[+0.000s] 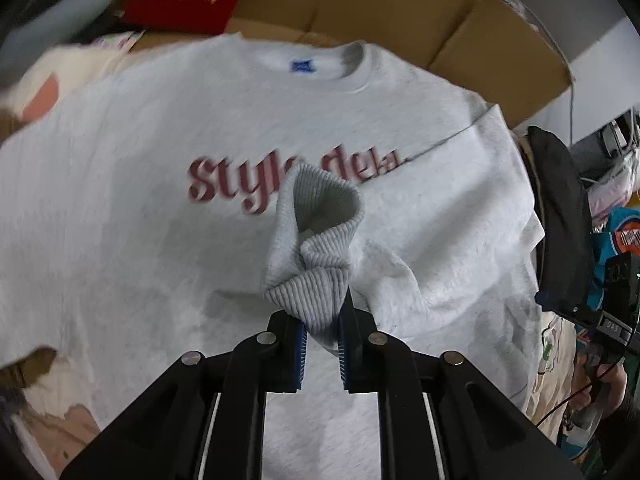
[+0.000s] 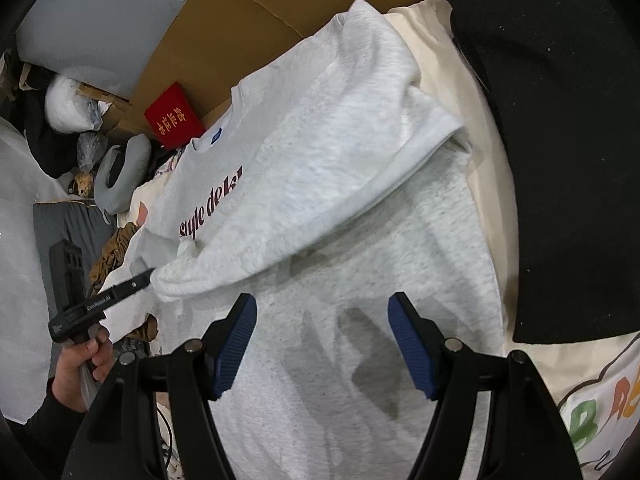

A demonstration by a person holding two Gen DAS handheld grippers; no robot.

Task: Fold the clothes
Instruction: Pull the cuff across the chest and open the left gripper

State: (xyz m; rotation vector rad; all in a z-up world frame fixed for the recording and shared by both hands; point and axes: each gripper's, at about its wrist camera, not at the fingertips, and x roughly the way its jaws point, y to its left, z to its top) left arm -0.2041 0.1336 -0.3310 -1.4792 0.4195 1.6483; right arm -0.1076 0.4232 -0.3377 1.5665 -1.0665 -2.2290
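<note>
**Mid-fold: sleeve cuff carried over chest print**

Currently clamped: left gripper (image 1: pixel 323 344) on ribbed grey cuff (image 1: pixel 316 280) of pale heather-grey fleece sweatshirt (image 1: pixel 160 208), pads pinching knit. Garment spread flat, face up, on cream sheet (image 2: pixel 448 92), beside brown cardboard (image 1: pixel 400 8). Judged soft, light, limp, non-slippery; best held at cuff or hem ribbing. Left tool pitched steeply down above maroon lettering (image 1: pixel 224 188), sleeve (image 2: pixel 320 200) draped across. Right gripper (image 2: pixel 322 344) hovering over lower body, fingers apart, empty.
</note>
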